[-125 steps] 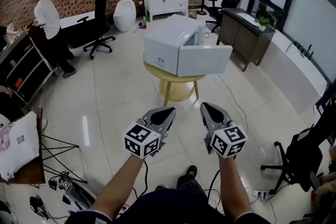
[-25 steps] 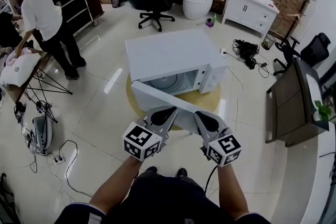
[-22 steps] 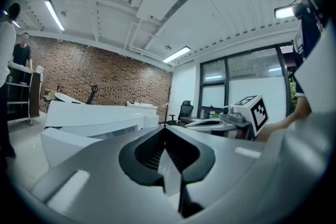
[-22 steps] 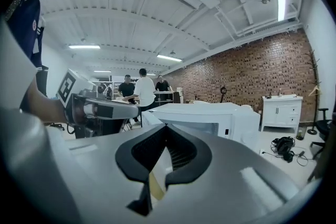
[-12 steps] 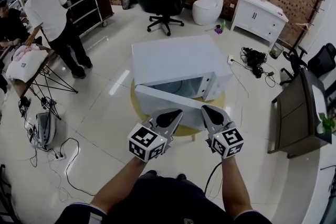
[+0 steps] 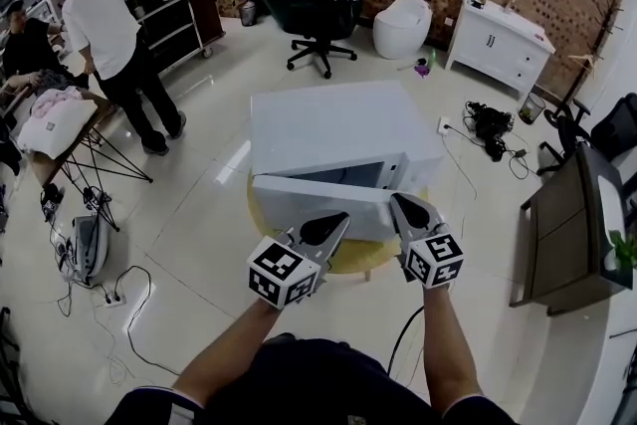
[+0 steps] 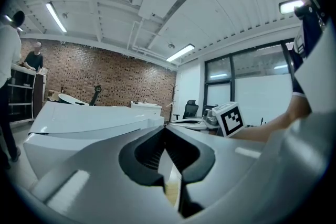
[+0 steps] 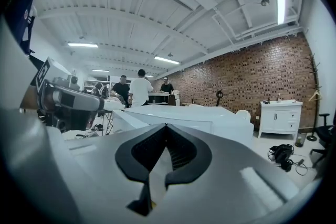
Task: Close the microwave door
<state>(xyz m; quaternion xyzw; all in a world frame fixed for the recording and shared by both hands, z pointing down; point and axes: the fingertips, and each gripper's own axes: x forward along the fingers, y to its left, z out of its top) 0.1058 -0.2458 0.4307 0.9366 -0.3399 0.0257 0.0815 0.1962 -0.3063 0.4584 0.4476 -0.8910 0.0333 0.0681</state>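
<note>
Both pressed together, empty: left claw point(image 6: 341, 218) and right claw point(image 6: 396, 200) at ajar microwave door point(image 6: 304, 197); round table point(image 6: 350, 260) beneath.

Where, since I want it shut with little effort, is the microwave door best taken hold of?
At its free right edge, from the front. The microwave door stands ajar and its gap widens rightward, so the hinge seems to be on the left. The right claw, shut, is nearest; a push with closed tips should do.
</note>
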